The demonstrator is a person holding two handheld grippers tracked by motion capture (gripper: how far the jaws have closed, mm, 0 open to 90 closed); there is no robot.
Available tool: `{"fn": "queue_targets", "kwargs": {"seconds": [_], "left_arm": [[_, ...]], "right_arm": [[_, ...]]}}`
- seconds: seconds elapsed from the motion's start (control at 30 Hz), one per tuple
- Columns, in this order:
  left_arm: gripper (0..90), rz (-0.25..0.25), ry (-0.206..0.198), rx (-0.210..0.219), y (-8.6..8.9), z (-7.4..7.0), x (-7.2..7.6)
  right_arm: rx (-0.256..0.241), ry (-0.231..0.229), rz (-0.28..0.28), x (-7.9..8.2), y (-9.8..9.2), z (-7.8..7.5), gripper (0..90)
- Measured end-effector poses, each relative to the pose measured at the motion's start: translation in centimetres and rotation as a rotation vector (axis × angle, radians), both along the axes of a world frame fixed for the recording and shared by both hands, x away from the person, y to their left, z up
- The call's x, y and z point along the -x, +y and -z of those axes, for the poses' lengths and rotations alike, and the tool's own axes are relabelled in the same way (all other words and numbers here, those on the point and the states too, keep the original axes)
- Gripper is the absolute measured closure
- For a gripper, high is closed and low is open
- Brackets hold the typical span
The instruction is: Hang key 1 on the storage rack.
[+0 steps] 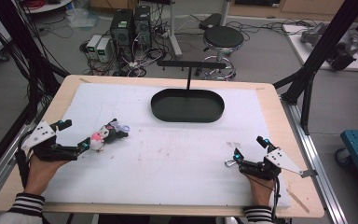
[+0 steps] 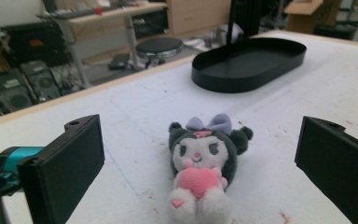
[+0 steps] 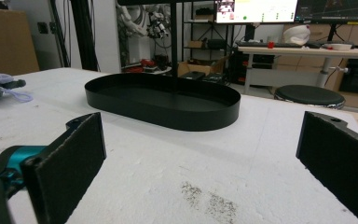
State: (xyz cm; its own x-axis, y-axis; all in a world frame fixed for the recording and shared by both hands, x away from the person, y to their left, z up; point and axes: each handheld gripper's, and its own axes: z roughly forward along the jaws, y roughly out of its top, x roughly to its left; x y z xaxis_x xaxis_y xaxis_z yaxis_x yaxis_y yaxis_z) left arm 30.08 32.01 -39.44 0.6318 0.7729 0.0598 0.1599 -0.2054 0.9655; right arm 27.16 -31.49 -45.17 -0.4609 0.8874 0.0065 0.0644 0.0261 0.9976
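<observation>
A small plush toy (image 2: 200,168) is framed between the wide-apart jaws of the left tool (image 2: 200,163), which is held low over the white-padded counter (image 1: 168,154) at about 9 o'clock in the high view. The toy, dark-headed with a lilac bow and a pink heart on its pale body, is seen lying on its back on the pad, just ahead of the jaws and untouched by either. The step in hand is judged to be the approach for a grasp: the tool is lined up but nothing is gripped yet. For the next move, the jaws would need to be eased forward around the soft body and then closed on it, squarely enough that the plush is not pushed away across the pad.

At about 4 o'clock, the right tool (image 1: 250,154) is rested near the counter's front edge, its jaws likewise spread with nothing between them, pointed toward the middle of the counter. Farther off, at 12 o'clock, a black oval tray (image 1: 187,105) is set empty on the pad, well apart from the toy, with a thin black stand (image 1: 188,70) rising at its far rim; it is judged a likely destination.
</observation>
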Motion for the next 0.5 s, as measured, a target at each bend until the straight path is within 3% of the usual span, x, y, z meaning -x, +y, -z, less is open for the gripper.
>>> {"fn": "queue_targets", "kwargs": {"seconds": [0.13,0.2,0.37,0.5], "left_arm": [[1.7,0.027,0.047,-0.032,-0.4,-0.4,-0.6],[1.7,0.040,0.076,-0.080,-0.7,-0.8,-1.1],[1.7,0.043,0.124,-0.129,-1.0,-1.3,-1.8],[1.7,0.025,0.153,-0.206,-1.3,-1.4,-2.5]], "right_arm": [[-0.002,0.006,0.001,0.1,0.0,0.0,0.5],[-0.001,0.005,0.001,0.1,0.1,0.0,0.5],[-0.005,0.005,0.000,0.1,0.0,0.0,0.5],[-0.001,0.003,0.002,0.1,0.1,0.0,0.5]]}}
